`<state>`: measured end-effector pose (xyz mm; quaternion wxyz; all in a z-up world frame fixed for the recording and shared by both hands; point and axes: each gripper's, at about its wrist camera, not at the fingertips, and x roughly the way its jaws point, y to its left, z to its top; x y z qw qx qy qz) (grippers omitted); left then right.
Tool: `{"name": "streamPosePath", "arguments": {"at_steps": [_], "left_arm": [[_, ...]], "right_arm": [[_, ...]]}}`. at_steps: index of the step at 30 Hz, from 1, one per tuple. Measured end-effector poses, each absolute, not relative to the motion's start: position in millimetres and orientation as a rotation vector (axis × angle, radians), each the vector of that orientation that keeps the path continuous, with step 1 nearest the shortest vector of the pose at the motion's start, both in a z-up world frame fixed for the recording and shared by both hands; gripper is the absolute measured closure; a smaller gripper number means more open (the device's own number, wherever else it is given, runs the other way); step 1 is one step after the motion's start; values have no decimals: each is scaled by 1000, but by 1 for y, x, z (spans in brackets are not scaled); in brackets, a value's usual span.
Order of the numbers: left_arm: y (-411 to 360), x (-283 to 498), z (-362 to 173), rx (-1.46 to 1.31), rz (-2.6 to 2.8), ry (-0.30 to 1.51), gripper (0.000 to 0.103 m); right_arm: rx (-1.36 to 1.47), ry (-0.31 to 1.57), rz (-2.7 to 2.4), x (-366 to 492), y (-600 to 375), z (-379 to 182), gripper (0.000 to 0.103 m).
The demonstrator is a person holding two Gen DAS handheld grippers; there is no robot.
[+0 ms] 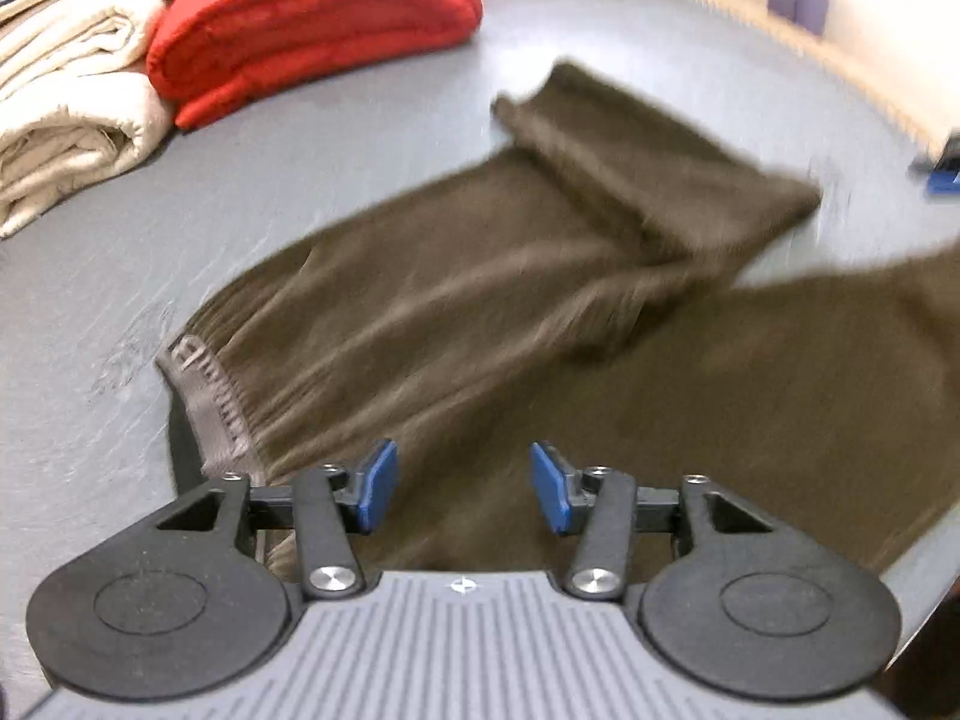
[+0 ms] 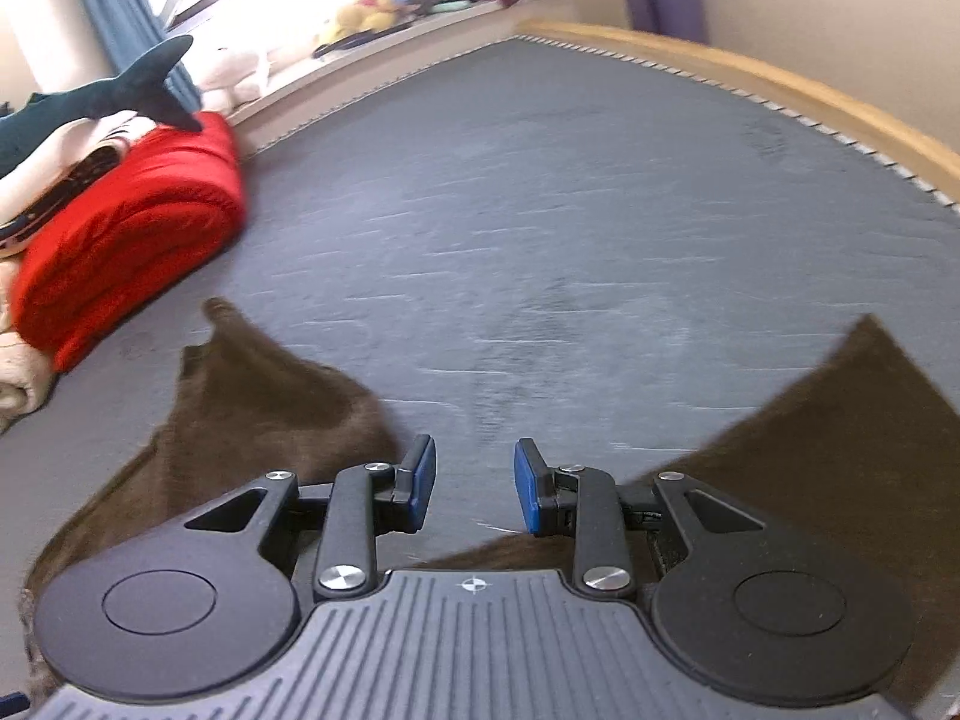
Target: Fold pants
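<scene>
Brown pants (image 1: 480,324) lie spread on a grey mattress (image 1: 120,276), waistband (image 1: 210,402) at the left, one leg folded back on itself toward the far right. My left gripper (image 1: 463,489) is open and empty, just above the pants near the waist. In the right wrist view the two pant legs (image 2: 252,396) fan out to the left and to the right (image 2: 840,438) with bare mattress (image 2: 540,240) between them. My right gripper (image 2: 474,489) is open and empty above that gap. Both views are motion-blurred.
A folded red blanket (image 1: 312,24) and cream bedding (image 1: 66,120) lie at the mattress's far left. The red blanket (image 2: 132,228) has a plush shark (image 2: 102,102) above it. Stuffed toys (image 2: 384,6) line the window sill. A wooden bed edge (image 2: 780,84) bounds the right.
</scene>
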<state>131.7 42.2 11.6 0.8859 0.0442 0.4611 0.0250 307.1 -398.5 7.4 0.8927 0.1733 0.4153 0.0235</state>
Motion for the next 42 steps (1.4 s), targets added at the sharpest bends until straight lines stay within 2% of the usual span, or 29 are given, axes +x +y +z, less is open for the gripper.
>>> {"name": "streamPosePath", "arguments": {"at_steps": [3, 6, 8, 10, 18, 26, 27, 28, 29, 30, 35, 42], "left_arm": [[35, 147, 17, 46, 51, 945, 43], [28, 161, 15, -1, 47, 959, 42], [24, 166, 15, -16, 46, 970, 42], [25, 173, 15, -30, 41, 971, 41], [36, 188, 4, -56, 66, 1002, 38], [49, 184, 8, -81, 73, 1003, 35], [50, 183, 8, -82, 74, 1007, 35], [51, 182, 8, -83, 72, 1009, 35], [52, 181, 8, -84, 72, 1007, 35], [53, 180, 9, -82, 72, 1005, 35], [59, 176, 16, -89, 74, 988, 35], [71, 169, 29, -127, 88, 961, 35]], "right_arm": [[361, 868, 99, 326, -377, 2, 72], [343, 870, 110, 349, -359, -8, 66], [315, 870, 73, 365, -351, -16, 52], [284, 865, 32, 377, -345, -22, 48], [208, 903, 43, 416, -317, -49, 47], [150, 1016, 114, 427, -285, -74, 41], [103, 1005, 120, 425, -279, -73, 42], [70, 997, 126, 422, -274, -71, 52], [50, 986, 127, 419, -272, -68, 79], [34, 971, 127, 416, -272, -64, 85], [37, 922, 241, 395, -276, -36, 90], [-145, 811, 668, 317, -233, 15, 91]]}}
